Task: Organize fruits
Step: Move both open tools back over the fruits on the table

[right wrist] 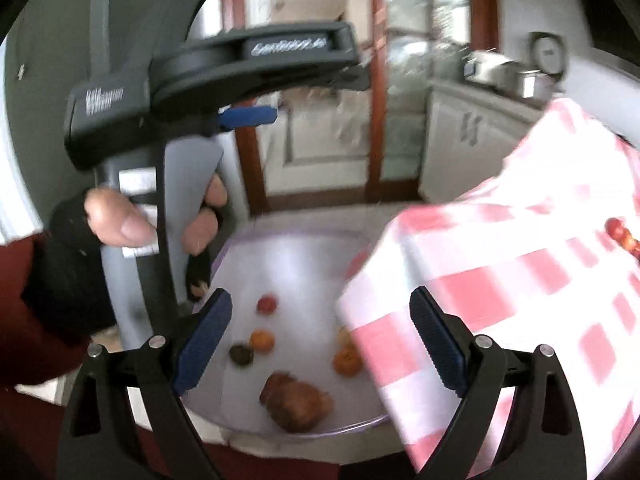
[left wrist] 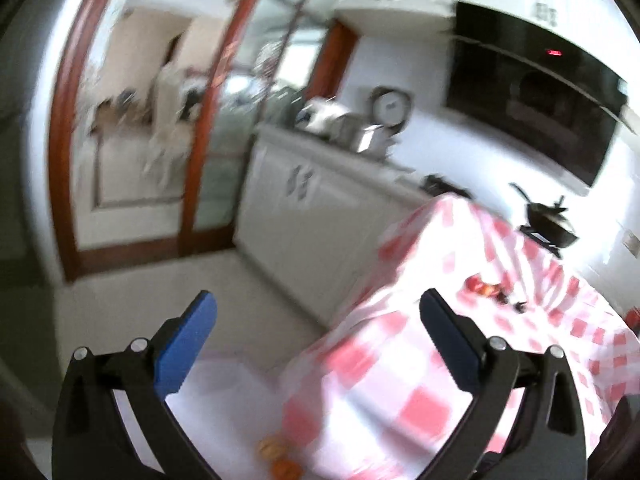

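Observation:
Both views are blurred by motion. In the right wrist view a white round tray [right wrist: 304, 256] lies below me with several small fruits: a red one [right wrist: 267, 304], an orange one [right wrist: 262, 340], a dark green one [right wrist: 241, 355], another orange one [right wrist: 346, 362] and a brown lump [right wrist: 298, 400]. My right gripper [right wrist: 320, 344] is open and empty above the tray. The left gripper [left wrist: 316, 344] is open and empty, held high; it also shows in the right wrist view [right wrist: 248, 116]. More red fruits [left wrist: 486, 288] lie on the checked tablecloth [left wrist: 400, 380].
A table under the red-and-white checked cloth [right wrist: 520, 272] stands at the right. White kitchen cabinets [left wrist: 312, 200], a counter with metal pots [left wrist: 360, 132], a black oven [left wrist: 532, 108] and a wooden-framed glass door [left wrist: 208, 120] are behind.

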Available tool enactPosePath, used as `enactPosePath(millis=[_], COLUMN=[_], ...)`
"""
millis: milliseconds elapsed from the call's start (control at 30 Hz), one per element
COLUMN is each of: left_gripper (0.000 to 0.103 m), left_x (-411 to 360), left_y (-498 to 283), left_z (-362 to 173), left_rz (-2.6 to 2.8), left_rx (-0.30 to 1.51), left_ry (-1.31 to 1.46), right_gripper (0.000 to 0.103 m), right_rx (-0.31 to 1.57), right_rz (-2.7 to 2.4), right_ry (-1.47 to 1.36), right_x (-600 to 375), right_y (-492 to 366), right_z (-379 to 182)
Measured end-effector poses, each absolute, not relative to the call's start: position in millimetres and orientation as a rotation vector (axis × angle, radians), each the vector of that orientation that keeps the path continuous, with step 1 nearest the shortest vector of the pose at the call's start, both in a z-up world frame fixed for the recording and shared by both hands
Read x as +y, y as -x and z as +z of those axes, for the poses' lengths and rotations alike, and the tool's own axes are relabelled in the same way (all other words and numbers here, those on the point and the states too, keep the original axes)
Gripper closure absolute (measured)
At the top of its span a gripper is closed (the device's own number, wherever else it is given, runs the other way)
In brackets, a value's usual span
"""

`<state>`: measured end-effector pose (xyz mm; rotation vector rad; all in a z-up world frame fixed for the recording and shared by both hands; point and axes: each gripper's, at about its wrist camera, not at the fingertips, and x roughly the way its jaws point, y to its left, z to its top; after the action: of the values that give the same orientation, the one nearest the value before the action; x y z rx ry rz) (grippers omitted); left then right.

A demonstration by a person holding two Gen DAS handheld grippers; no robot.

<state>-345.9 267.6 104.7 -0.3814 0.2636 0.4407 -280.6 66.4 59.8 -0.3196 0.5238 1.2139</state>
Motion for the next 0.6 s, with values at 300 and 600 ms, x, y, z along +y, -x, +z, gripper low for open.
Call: enactPosePath(millis=[300,600], left_gripper=[0.001,0.001], left_x=[168,70], left_y=[184,24], left_z=[112,56], left_rz=[0.349,0.063], left_rx=[0.470,0.729], left_ry=[0.137,0.095], right_gripper=[0.015,0.015], right_rx=[0.539,0.708], right_rz=[0.750,0.284], right_ry=[0.004,-0.249], right_x=[-49,-159], right_y=[157,16], right_z=[86,64])
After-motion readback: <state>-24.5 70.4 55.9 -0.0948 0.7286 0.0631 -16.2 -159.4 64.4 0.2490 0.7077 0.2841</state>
